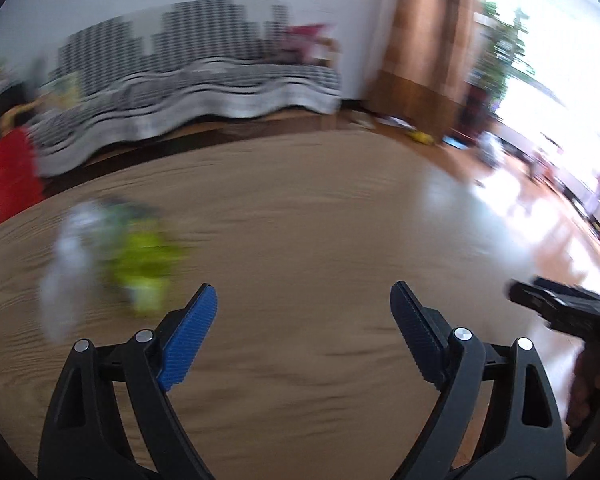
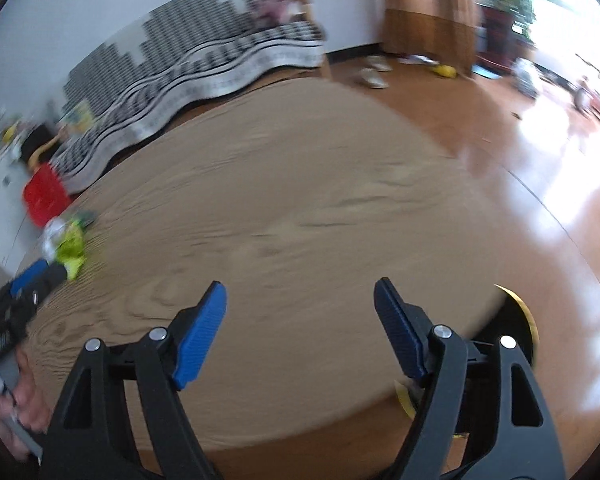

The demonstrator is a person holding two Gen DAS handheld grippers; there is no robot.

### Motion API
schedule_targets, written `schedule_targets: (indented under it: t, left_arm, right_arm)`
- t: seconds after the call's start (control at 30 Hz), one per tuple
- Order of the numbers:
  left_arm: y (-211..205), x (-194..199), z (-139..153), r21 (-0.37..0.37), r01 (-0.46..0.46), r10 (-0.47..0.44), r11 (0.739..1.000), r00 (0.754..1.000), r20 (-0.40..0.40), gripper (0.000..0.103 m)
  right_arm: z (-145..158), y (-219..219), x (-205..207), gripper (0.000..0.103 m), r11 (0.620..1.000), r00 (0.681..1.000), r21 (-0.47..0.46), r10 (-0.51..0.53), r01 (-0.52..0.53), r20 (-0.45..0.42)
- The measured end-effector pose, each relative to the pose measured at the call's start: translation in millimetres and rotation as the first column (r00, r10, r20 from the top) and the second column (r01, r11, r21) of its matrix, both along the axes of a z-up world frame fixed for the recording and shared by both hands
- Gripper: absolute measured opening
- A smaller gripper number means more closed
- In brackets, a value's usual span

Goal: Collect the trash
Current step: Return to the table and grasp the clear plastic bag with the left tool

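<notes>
From the left wrist view, the left tool (image 1: pixel 303 300) is being held wide apart over the round wooden table (image 1: pixel 320 208), with nothing between its blue pads. The trash (image 1: pixel 140 256), a blurred heap of yellow-green and white wrappers, is lying on the table left of the tool.

From the right wrist view, the right tool (image 2: pixel 300 298) is likewise being held apart and empty above the table (image 2: pixel 300 184). The trash (image 2: pixel 70 244) is being seen at the table's far left edge, just beside the left tool (image 2: pixel 40 276).

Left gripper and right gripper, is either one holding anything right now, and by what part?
Nothing is held. The left gripper and right gripper are both open, with only the round wooden table between their fingers.
</notes>
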State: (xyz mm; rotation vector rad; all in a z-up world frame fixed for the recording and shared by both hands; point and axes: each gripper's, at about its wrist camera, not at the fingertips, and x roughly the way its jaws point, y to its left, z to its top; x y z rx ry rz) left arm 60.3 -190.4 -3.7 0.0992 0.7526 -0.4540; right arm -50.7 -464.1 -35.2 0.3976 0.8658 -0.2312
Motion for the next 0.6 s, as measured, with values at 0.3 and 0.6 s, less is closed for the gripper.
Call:
schedule_targets:
  t: [0.3, 0.6]
  left_arm:
    - [147.7, 76.2, -10.0, 0.03, -0.281, 0.282, 0.959, 0.959, -0.014, 0.086]
    - [179.6, 111.2, -43.8, 0.053, -0.322, 0.326, 0.945, 0.94, -0.096, 0.085]
  right_arm:
    - [-2.7, 129.5, 78.6, 0.074, 0.976, 0.976, -0.025, 0.216, -0.217, -0.009]
    - [-15.6, 202.8, 129.0, 0.074, 0.95, 0.95, -0.007, 0.312, -0.312, -0.006]
